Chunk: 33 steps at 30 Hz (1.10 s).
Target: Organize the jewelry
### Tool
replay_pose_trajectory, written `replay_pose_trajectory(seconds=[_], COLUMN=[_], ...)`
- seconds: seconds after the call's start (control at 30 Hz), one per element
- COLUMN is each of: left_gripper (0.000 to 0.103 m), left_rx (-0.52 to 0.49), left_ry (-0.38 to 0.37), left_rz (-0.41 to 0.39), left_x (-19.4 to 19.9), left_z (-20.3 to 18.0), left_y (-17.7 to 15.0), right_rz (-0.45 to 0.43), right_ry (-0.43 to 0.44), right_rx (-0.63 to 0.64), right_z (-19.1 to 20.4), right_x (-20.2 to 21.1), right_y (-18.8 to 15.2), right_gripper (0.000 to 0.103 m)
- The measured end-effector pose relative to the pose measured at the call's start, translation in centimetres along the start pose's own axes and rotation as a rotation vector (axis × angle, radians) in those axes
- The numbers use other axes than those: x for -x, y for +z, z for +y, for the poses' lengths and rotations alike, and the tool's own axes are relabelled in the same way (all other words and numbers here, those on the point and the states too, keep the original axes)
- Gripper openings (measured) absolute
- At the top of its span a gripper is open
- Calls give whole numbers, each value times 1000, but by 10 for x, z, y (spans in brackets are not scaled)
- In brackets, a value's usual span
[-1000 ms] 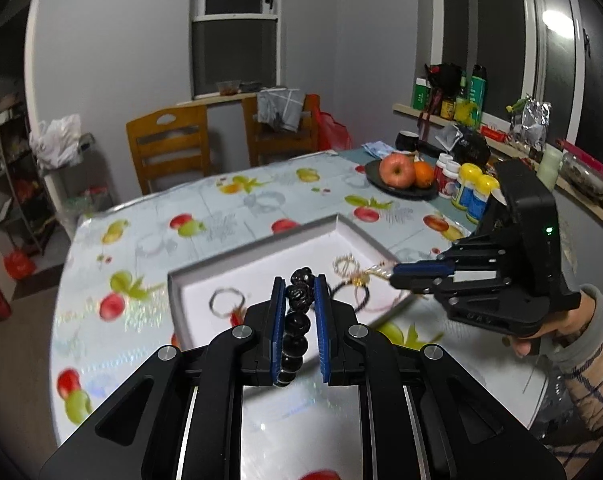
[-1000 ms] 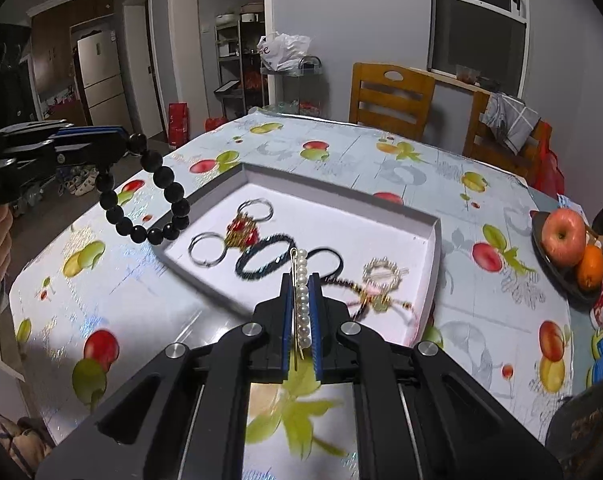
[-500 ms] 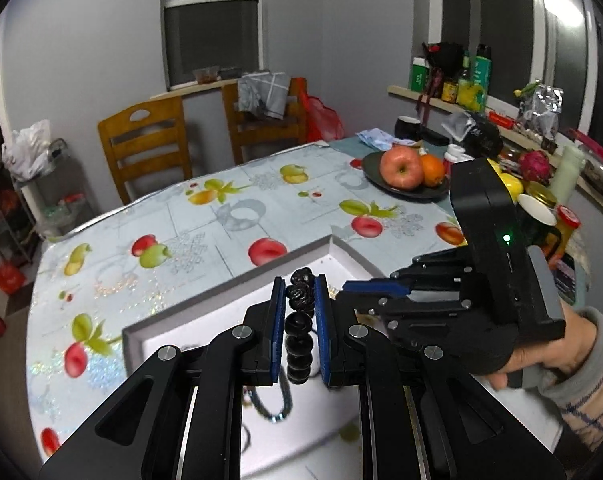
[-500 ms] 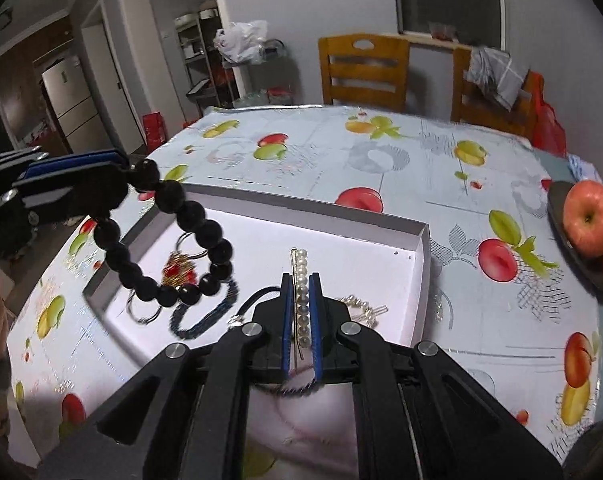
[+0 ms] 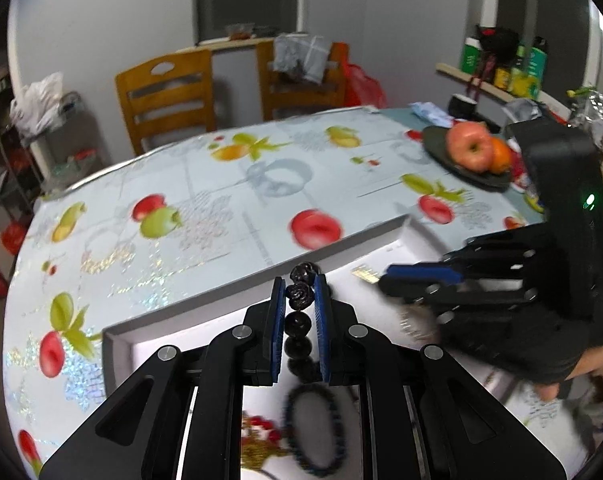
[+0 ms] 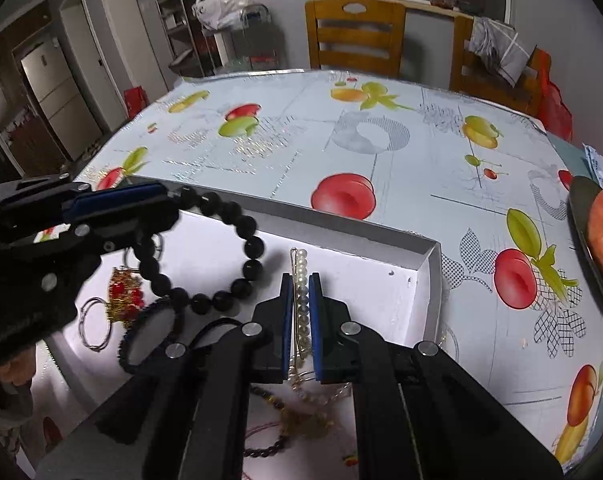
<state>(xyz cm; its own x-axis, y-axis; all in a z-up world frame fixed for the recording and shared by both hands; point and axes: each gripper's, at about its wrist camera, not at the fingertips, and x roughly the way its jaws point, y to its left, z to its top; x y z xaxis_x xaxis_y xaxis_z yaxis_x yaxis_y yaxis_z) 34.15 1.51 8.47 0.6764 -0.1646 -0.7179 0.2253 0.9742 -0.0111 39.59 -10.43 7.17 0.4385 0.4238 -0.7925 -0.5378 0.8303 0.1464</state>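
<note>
Both my grippers are clamped on jewelry, jaws nearly together with only the piece between them.

Left wrist view: my left gripper (image 5: 299,312) is closed on a black bead bracelet (image 5: 298,322), the beads stacked between the blue pads. My right gripper (image 5: 385,278) enters from the right, tips over the far part of the white tray (image 5: 117,340). Below my left gripper, on the tray floor, lie a dark blue bracelet (image 5: 315,428) and a red-and-gold ornament (image 5: 259,436), both blurred. A second ago the tray lay well ahead of this gripper; now its far wall sits just beyond the tips, so I have come in over it and lower.

Right wrist view: my right gripper (image 6: 300,308) is shut on a pearl hair clip (image 6: 301,280). The left gripper (image 6: 169,204) at far left holds the black bead bracelet (image 6: 221,256), whose loop hangs above the tray (image 6: 433,292), over its left half. Two metal rings (image 6: 95,326) rest on the tray floor near left. The tray has likewise drawn close under this gripper.

Judgement: both pieces now hang above the tray, so the carry is about finished; lowering and release remain. The hanging loop could catch on the ornament.
</note>
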Motion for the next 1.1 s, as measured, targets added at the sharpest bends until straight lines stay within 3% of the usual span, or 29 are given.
replay_pose_trajectory(seconds=[0.4,0.47,0.5,0.57,0.67,0.8,1.0,1.1], left_gripper=[18,31,34,58,74,80,94,96], left_rx=[17,19,17,13,12,13,16,33], left_ry=[79,82,92,104,110,122,134,128], left_rz=[102,91,82,59,22,-25,-97,-153], left_x=[-23,-20,-16,-8,7,31,67,86], left_z=[23,24,24,23,23,23,17,13], left_y=[-18,-21,-22,-24,-28,-35,-53,-65], right_rz=[86,73,64,41,1,-49,-148,-207], right_ry=[-43,-43,-39,-22,-7,-11,-8,-19], right_rx=[13,7,1,-14,-15,-8,15,36], right_z=[-2,-3,-4,-6,-4,1,13,22], right_x=[-22,-18,-16,-9,4,25,61,81], right_y=[7,6,5,4,-1,-11,-32,-48], right_gripper=[8,11,17,27,35,43,66,75])
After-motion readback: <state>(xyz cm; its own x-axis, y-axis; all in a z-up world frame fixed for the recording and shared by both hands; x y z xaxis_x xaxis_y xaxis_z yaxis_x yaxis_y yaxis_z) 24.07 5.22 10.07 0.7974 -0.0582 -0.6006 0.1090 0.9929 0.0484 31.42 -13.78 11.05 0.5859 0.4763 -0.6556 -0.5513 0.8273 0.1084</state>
